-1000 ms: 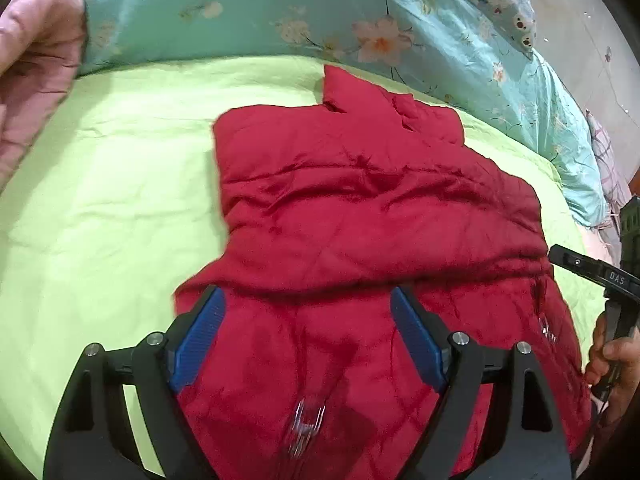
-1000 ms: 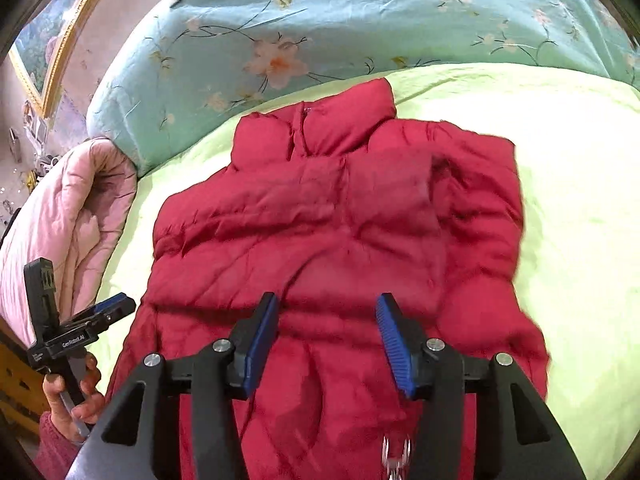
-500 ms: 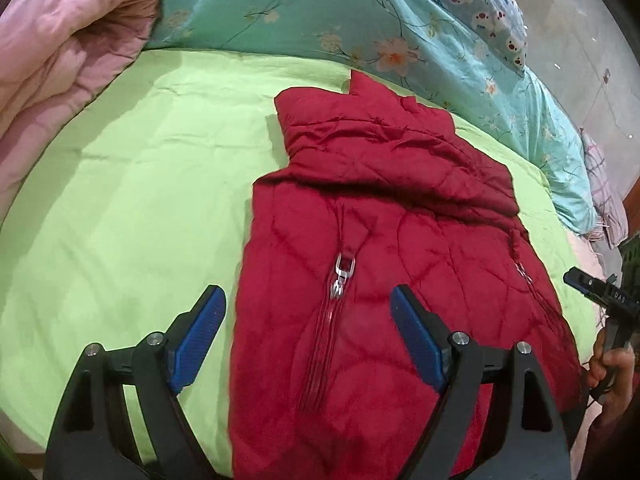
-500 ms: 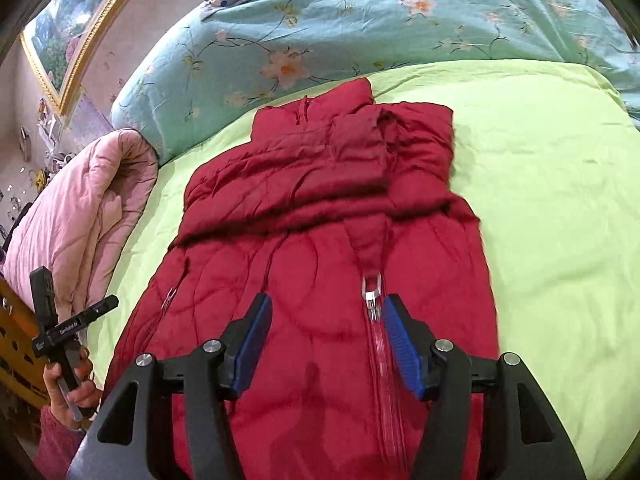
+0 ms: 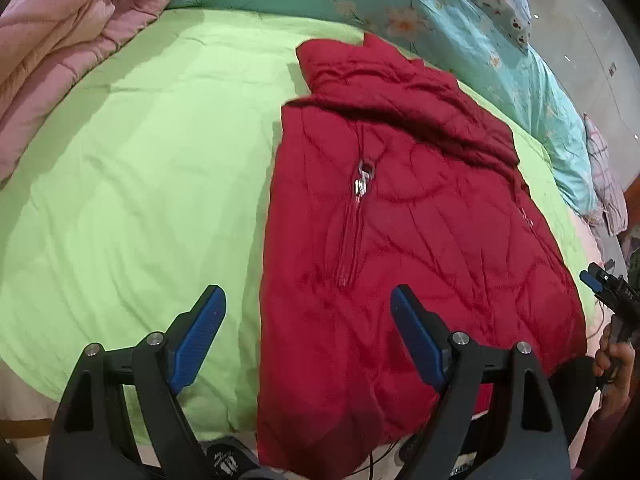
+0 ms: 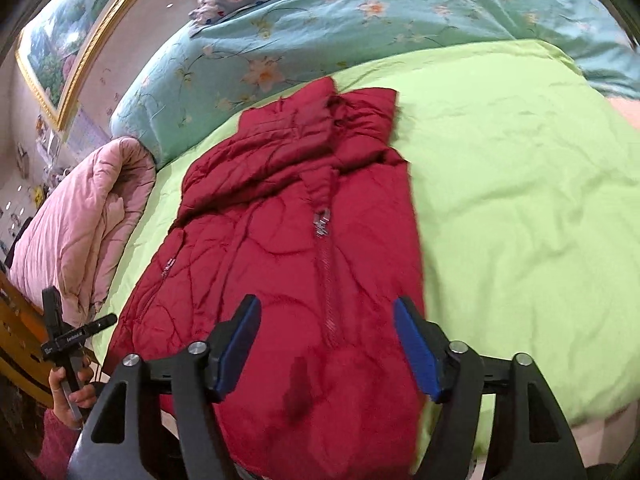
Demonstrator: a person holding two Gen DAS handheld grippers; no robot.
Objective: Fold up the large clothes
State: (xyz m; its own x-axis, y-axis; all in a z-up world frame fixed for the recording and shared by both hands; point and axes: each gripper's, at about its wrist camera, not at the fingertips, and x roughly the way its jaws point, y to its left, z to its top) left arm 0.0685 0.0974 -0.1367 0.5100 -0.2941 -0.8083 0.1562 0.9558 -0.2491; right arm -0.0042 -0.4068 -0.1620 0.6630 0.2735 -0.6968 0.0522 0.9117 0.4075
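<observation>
A red puffy jacket (image 5: 400, 240) lies flat on a green bed cover (image 5: 140, 180), with its collar at the far end and its bottom edge hanging over the near edge of the bed. A zipper (image 6: 322, 228) runs down the front, and its silver pull sits a bit below the collar. The top part looks folded over, maybe a sleeve laid across the chest, but the bunched cloth makes that hard to tell. The left gripper (image 5: 308, 328) has its blue fingers wide apart and holds nothing; one finger is over the green cover and the other is over the jacket. The right gripper (image 6: 326, 344) also has its fingers spread apart with nothing between them, above the near part of the jacket. A rolled pink blanket (image 6: 80, 224) sits on the left side of the bed. A blue quilt with flowers (image 6: 320, 40) lies along the far side, and a picture in a gold frame (image 6: 68, 40) hangs on the wall.
</observation>
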